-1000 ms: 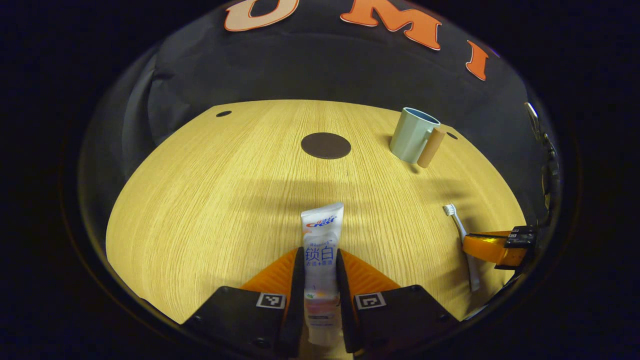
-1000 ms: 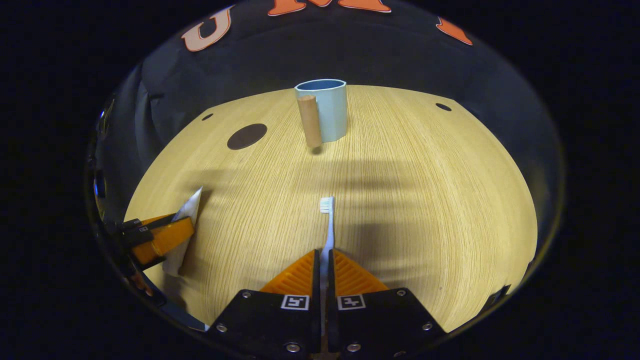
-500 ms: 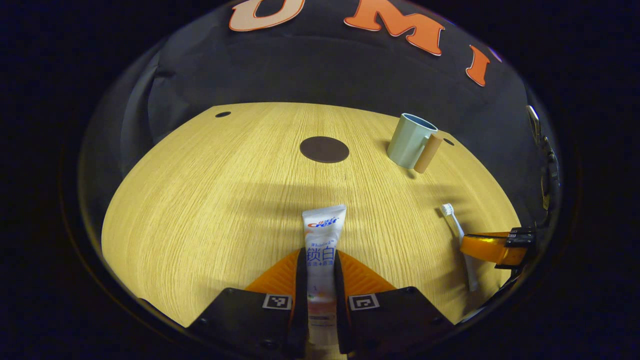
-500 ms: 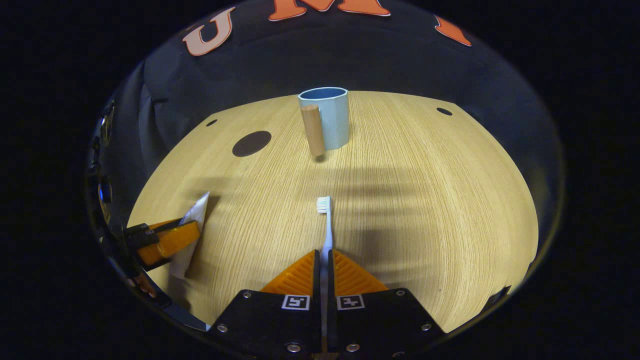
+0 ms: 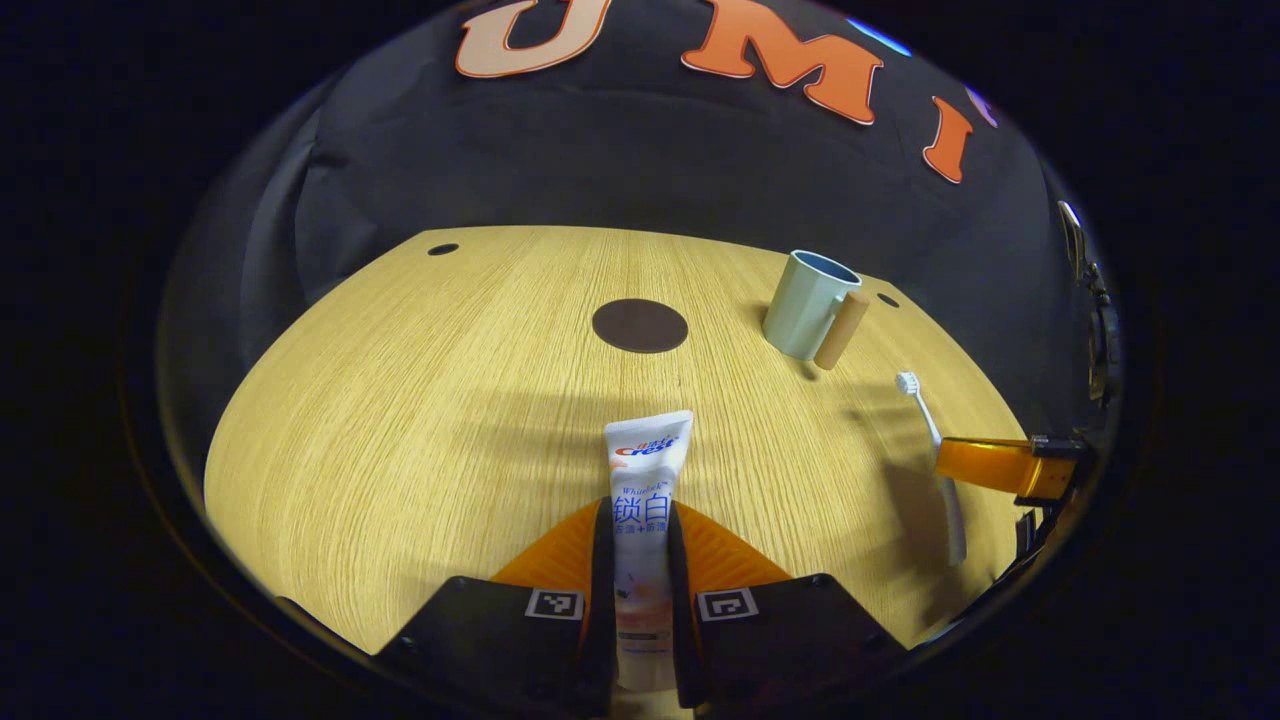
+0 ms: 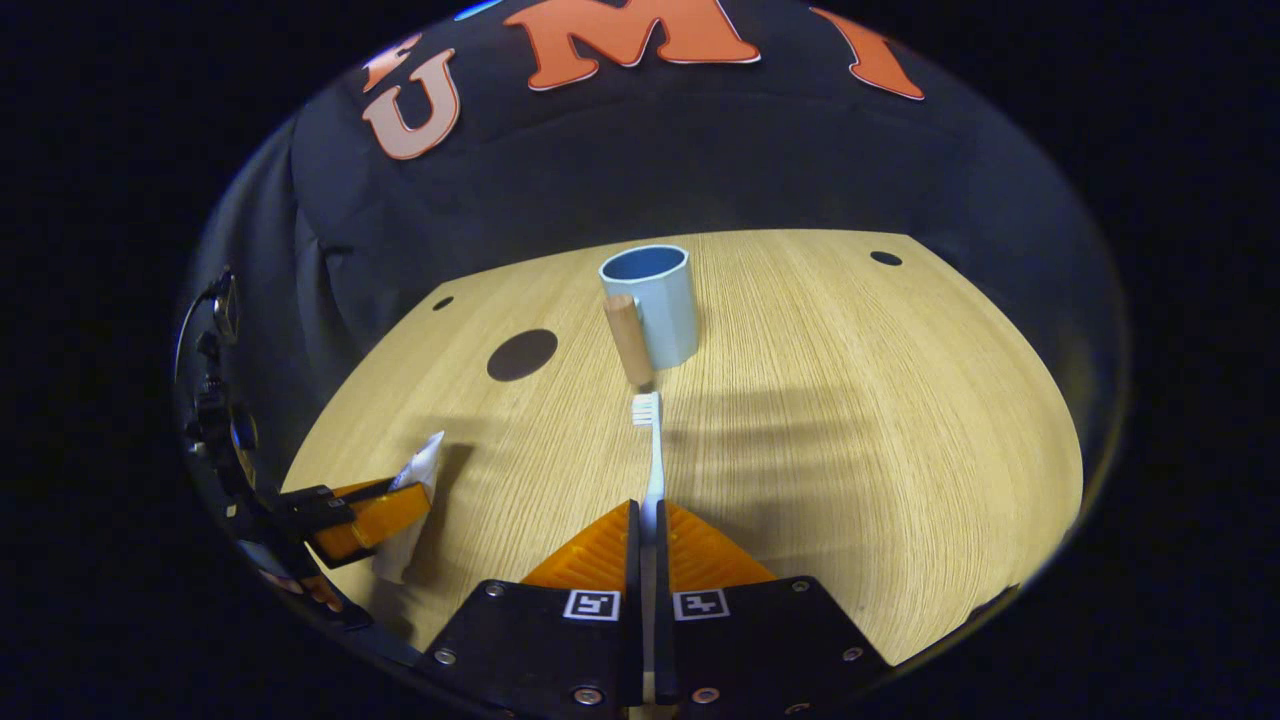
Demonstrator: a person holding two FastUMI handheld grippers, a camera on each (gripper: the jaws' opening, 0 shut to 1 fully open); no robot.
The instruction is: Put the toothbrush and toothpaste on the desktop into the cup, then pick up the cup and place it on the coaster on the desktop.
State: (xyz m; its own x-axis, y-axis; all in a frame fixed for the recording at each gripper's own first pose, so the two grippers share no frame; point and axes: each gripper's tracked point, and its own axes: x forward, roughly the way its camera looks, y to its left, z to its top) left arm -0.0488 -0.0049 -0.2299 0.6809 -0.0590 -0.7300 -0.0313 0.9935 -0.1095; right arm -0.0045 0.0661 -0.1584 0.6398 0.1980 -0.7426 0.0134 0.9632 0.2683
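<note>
I'm pinching the soft toothpaste [image 5: 641, 500] low in my left gripper [image 5: 640, 560] and clamping the light, slippery toothbrush [image 6: 650, 470] by its handle in the right gripper [image 6: 645, 560] — both above the counter [image 6: 850, 430], cup [image 6: 650, 305] far ahead.

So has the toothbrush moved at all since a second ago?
Yes. In the left gripper view the toothbrush, held in the right tool, has risen and its head now sits nearer the cup.
</note>
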